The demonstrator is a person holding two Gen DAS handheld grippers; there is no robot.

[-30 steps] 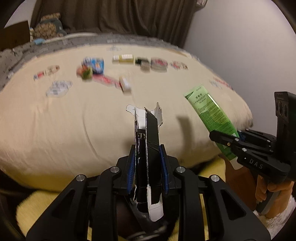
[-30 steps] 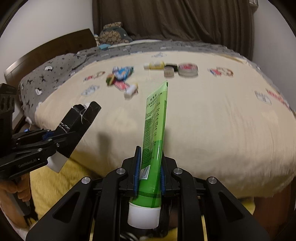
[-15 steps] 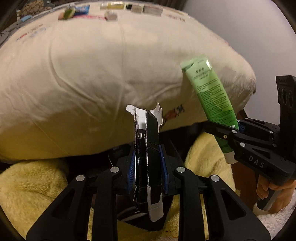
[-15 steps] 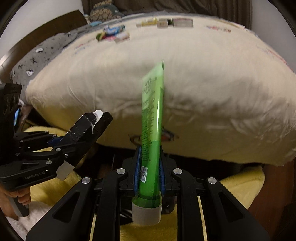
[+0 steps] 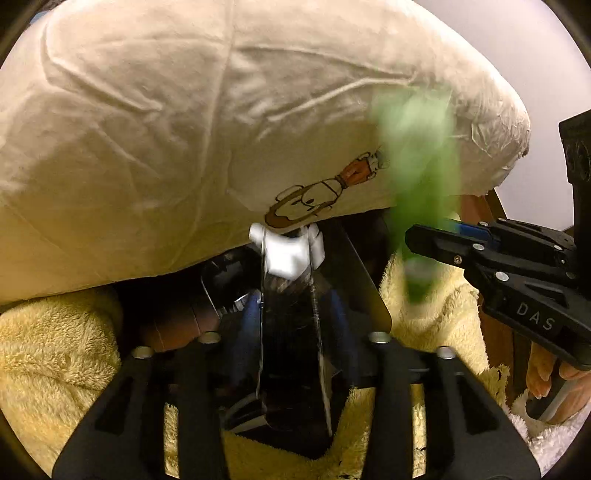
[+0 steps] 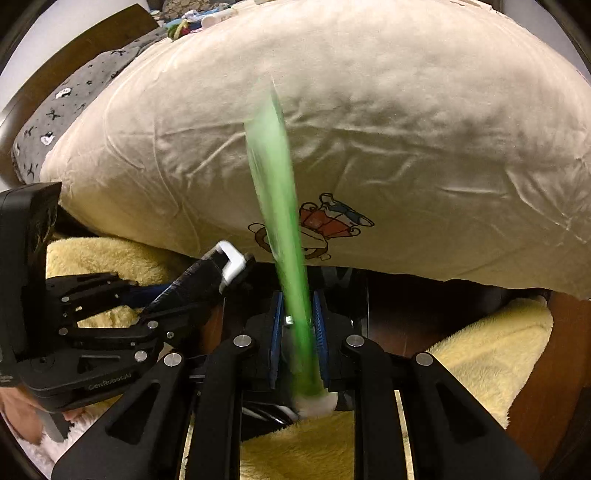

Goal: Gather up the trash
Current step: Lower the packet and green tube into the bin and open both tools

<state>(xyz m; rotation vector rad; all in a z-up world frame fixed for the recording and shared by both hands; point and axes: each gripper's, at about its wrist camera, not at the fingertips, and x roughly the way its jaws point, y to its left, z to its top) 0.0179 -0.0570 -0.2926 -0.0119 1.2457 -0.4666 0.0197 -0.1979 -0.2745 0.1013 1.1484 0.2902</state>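
Observation:
My left gripper point(image 5: 291, 306) has its jaws spread apart; the black carton with a white torn end point(image 5: 288, 295) sits loose and blurred between them. It also shows in the right wrist view point(image 6: 207, 277). My right gripper point(image 6: 297, 321) has its jaws parted too; the green tube point(image 6: 280, 221) is motion-blurred between them, its white cap point(image 6: 317, 402) low down. In the left wrist view the green tube point(image 5: 417, 184) is a blur beside the right gripper point(image 5: 443, 243). Both grippers hang over a dark opening point(image 5: 221, 295) below the bed's edge.
The cream duvet point(image 6: 332, 110) bulges over the bed's edge just ahead. A yellow fluffy blanket point(image 5: 55, 350) lies around the dark opening. More trash point(image 6: 192, 22) lies far back on the bed. A grey patterned cover point(image 6: 74, 99) is at the left.
Both grippers dropped from over the bed to below its edge. Both jaws have spread, and the carton and the green tube now blur as they slip downward.

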